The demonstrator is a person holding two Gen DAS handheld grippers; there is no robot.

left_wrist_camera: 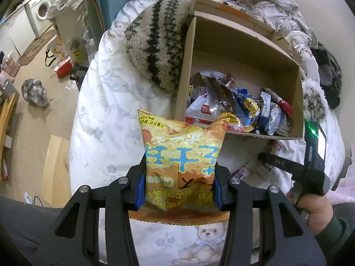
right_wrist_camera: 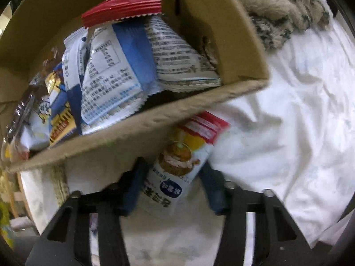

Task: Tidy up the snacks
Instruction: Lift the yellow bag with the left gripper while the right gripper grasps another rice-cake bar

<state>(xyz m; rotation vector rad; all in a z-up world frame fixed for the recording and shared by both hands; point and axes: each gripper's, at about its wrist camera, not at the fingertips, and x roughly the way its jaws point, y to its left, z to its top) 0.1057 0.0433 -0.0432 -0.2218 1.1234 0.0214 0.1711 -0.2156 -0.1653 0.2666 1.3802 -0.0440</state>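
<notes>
While the left tool (left_wrist_camera: pixel 179 185) clamps a yellow bag (left_wrist_camera: pixel 180 161), the right tool (right_wrist_camera: pixel 173 190) pinches a white packet (right_wrist_camera: pixel 177 168).

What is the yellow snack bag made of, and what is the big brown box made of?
The yellow snack bag looks like thin glossy plastic film: it shines, crinkles, and has a crimped, zigzag-cut end. The brown box looks like plain matte cardboard: its torn front edge looks rough and fibrous.

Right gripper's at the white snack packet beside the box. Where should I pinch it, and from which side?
Pinch the white snack packet across its lower, narrow end, coming from the open bedding side. Its red-striped top is tucked against the cardboard box wall. The right gripper already straddles that end.
</notes>
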